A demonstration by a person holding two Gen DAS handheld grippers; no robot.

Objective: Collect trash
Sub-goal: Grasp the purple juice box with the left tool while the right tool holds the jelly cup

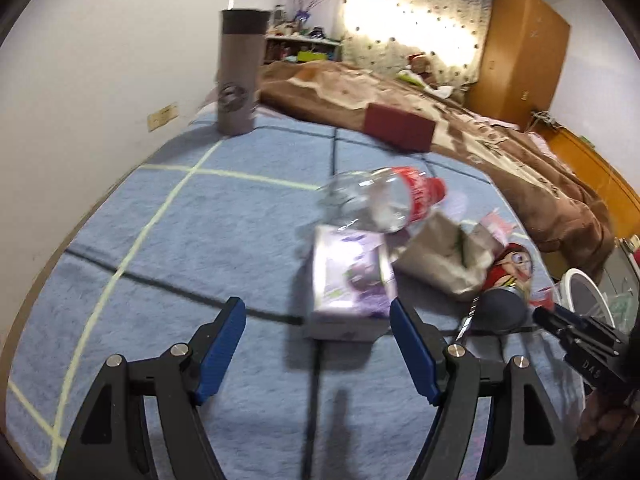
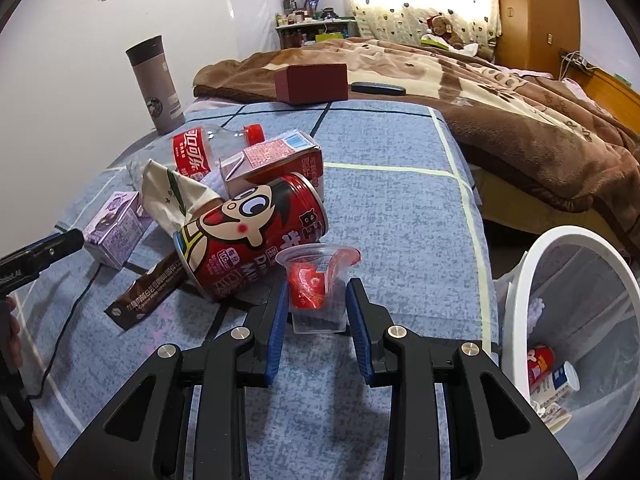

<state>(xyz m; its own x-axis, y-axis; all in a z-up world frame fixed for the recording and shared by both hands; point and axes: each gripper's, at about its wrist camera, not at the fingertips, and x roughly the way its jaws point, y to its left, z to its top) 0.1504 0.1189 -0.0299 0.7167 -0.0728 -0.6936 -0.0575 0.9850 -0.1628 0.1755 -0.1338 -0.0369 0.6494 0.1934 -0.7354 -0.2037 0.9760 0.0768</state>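
Note:
Trash lies in a heap on the blue bedsheet (image 2: pixel 400 208). My right gripper (image 2: pixel 318 304) is shut on a clear plastic cup (image 2: pixel 316 280) with a peeled red lid. Beside it lie a red cartoon milk can (image 2: pixel 256 236), a brown wrapper (image 2: pixel 148 292), a pink carton (image 2: pixel 276 160), a cola bottle (image 2: pixel 196 152) and a purple carton (image 2: pixel 116 228). My left gripper (image 1: pixel 318 316) is open, just in front of the purple carton (image 1: pixel 348 280); the cola bottle (image 1: pixel 384 200) and crumpled paper (image 1: pixel 444 260) lie behind it.
A white bin (image 2: pixel 568 320) with a clear liner and some trash stands at the bed's right edge. A grey tumbler (image 2: pixel 156 84) and a dark red box (image 2: pixel 312 82) stand further back. A brown blanket (image 2: pixel 500 92) covers the far bed.

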